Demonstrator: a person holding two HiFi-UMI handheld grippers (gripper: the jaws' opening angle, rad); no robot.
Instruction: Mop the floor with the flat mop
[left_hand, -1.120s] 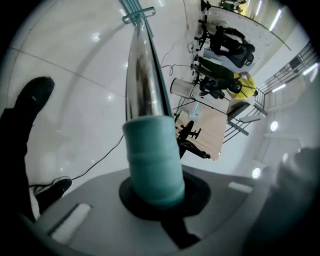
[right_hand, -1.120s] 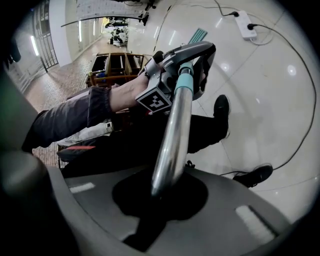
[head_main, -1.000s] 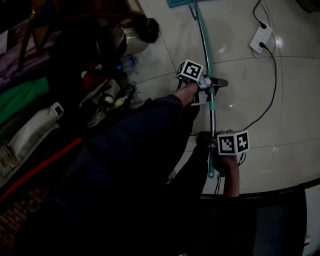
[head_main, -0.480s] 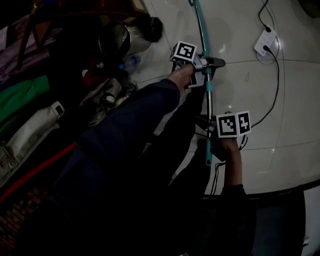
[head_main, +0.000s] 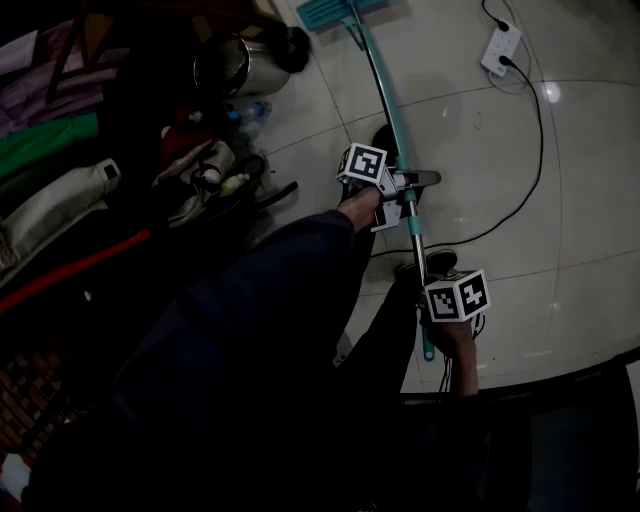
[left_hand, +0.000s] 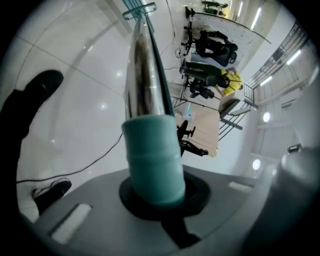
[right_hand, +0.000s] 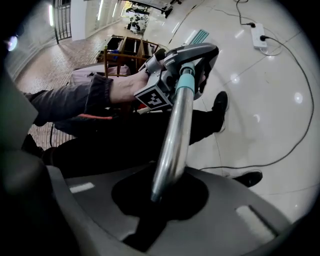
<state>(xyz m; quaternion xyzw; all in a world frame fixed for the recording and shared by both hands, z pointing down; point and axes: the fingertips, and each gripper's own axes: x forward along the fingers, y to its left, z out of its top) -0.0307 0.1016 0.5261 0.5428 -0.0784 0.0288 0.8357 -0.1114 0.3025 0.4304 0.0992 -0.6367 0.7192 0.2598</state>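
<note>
The flat mop's teal head lies on the pale tiled floor at the top of the head view. Its pole slants down toward me. My left gripper is shut on the pole midway, where the teal sleeve meets bare steel. My right gripper is shut on the steel pole lower down, close to the handle end. In the right gripper view the left gripper sits further up the pole, with the mop head beyond it.
A white power strip lies at the top right, and its black cable curves across the tiles toward my feet. A steel pot, a bottle, bags and a red pole crowd the left side. One shoe stands beside the pole.
The mop head, out of view half a second ago, is back at the top of the head view. Both grippers moved down the frame with the pole and kept hold.
</note>
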